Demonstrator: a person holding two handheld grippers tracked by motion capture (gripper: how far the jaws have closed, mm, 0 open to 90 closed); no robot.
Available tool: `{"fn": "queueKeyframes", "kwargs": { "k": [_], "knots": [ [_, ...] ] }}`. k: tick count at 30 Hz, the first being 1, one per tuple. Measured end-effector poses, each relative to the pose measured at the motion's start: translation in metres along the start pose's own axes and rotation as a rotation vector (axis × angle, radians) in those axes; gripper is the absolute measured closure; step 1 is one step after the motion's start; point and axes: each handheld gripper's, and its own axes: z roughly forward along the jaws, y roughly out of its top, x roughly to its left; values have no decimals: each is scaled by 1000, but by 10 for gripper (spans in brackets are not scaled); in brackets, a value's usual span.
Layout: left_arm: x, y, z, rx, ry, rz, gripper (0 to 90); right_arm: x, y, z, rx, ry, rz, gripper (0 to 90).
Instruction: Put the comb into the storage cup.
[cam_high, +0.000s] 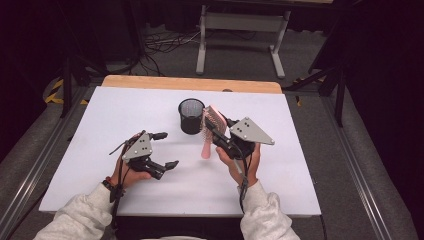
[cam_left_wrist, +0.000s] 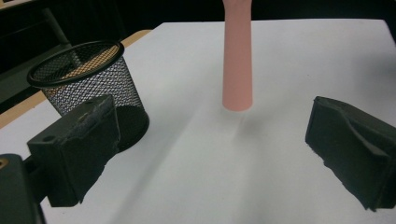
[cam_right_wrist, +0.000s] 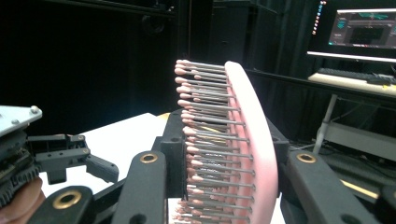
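On the left of the white table, the left gripper is held low over the surface, its jaws spread wide with nothing but bare table between them; in the left gripper view the two black pads are seen well apart at either side. No earlier picture being at hand, only that spread stance is recorded. Toward the middle, a black mesh cup is stood upright on the table, near the far side of the white sheet. In the left gripper view the same cup is seen just behind the left pad, and what can be seen of its inside through the mesh and over the rim appears empty, though the bottom is hidden from that angle. Just to the right of the cup, a pink hairbrush is held upright in the air, bristle head up and handle down, beside the cup and not in it. Its handle hangs with its end just above the table. On the right, the right gripper is pressed together on the brush head; in the right gripper view the bristles are pinched between the two black jaws.
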Motion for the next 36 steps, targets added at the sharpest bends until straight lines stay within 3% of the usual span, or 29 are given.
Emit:
{"fn": "queueKeyframes", "kwargs": {
  "k": [8, 10, 15, 22, 36],
  "knots": [
    [-1, -17, -22, 14, 4, -7, 45, -7, -1, -2, 11, -2, -5, 638],
    [0, -20, -28, 19, 28, 5, 47, -8, 0, -3, 6, -6, -5, 639],
    [2, -27, -44, 7, 45, -2, 48, -9, 2, -5, 2, -8, -17, 638],
    [3, -37, -61, 26, 79, -3, 43, -11, 1, -5, 2, -4, -7, 638],
    [2, -55, -92, 42, 126, -47, 41, -13, 1, -5, 0, -2, -4, 638]
  ]
}}
